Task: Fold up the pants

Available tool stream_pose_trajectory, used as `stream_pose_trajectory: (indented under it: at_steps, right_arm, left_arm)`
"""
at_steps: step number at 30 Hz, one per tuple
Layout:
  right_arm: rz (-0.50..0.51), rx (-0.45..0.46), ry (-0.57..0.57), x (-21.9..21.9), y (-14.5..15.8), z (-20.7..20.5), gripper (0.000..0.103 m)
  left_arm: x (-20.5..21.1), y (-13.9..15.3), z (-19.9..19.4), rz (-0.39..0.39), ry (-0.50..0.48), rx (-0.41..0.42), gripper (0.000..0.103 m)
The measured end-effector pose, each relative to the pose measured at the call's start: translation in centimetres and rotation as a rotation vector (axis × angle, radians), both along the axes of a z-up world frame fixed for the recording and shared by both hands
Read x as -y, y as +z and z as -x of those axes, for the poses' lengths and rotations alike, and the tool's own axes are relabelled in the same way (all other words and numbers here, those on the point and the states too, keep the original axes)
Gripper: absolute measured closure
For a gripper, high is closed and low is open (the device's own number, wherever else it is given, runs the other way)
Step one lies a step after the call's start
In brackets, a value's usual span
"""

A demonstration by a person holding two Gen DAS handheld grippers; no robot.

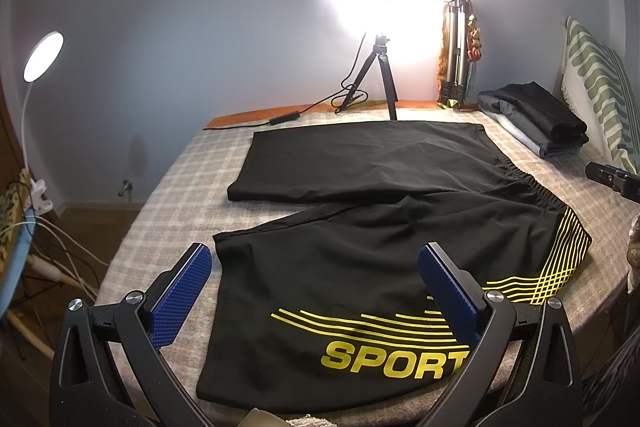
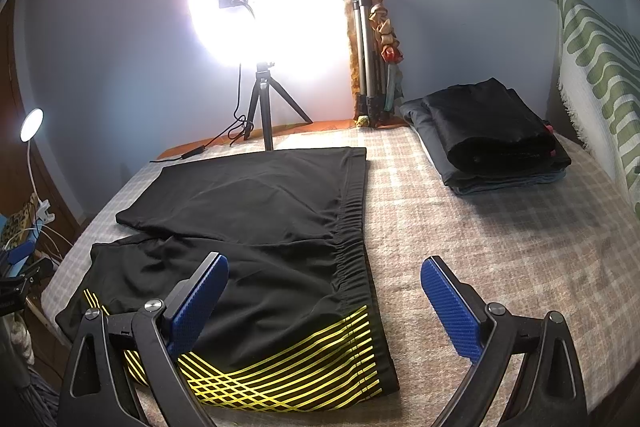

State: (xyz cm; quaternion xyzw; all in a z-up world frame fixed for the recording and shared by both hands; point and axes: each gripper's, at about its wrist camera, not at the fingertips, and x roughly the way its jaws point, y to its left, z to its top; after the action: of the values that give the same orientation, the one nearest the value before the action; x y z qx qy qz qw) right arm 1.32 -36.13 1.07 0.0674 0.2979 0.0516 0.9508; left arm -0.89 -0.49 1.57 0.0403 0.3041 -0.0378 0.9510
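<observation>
A bed with a checked beige cover fills both views, its near edge cut off by the frames and its left side falling away into shadow. Flat across it lie the black shorts, both legs spread toward the left and the gathered waistband toward the right; yellow stripes and the word SPORT run along the nearer leg, though the end of the word is hidden behind a finger of the left gripper. At the far side a ring lamp on a small tripod burns so bright that its own ring is mostly washed out, and the wall around it is lost in glare. To the right, near the back, sits a stack of folded dark clothes (how many pieces are in it is hard to tell), with a green-and-white striped cushion beyond, partly cut by the frame edge. A folded metal tripod leans upright at the wall. The left gripper hangs over the nearer leg with its blue pads wide apart, holding nothing. The right gripper is likewise spread, one finger over the waistband, the other over bare cover. A small desk lamp glows at far left
</observation>
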Motion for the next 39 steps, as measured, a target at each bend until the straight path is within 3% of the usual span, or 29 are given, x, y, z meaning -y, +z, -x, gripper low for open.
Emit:
stream_pose_trajectory:
  at_steps: [20, 27, 30, 33, 35, 39]
  right_arm:
    - [0.015, -0.007, 0.011, -0.1, -0.3, 0.1, 0.005]
    - [0.02, 0.004, 0.025, 0.3, 0.2, 0.7, 0.005]
    - [0.018, 0.015, 0.056, 0.2, 0.8, 0.8, 0.005]
    - [0.055, 0.027, 0.128, -0.4, 1.4, 1.1, 0.005]
    - [0.094, 0.028, 0.192, -1.1, 1.7, 1.4, 0.005]
    - [0.194, 0.014, 0.33, -2.5, 1.4, 2.3, 0.005]
  left_arm:
    - [-0.1, -0.8, -0.2, -0.008, 0.004, -0.027, 0.0]
    - [-1.4, -1.0, -0.2, 0.053, 0.0, -0.063, 0.0]
    - [-2.1, -0.7, -0.3, 0.103, -0.031, -0.047, 0.0]
    - [-2.5, -0.3, -0.5, 0.128, -0.083, -0.024, 0.008]
    - [-2.7, -0.1, -0.5, 0.115, -0.118, -0.022, 0.009]
    - [-2.9, -0.7, -0.1, 0.017, -0.194, -0.067, 0.015]
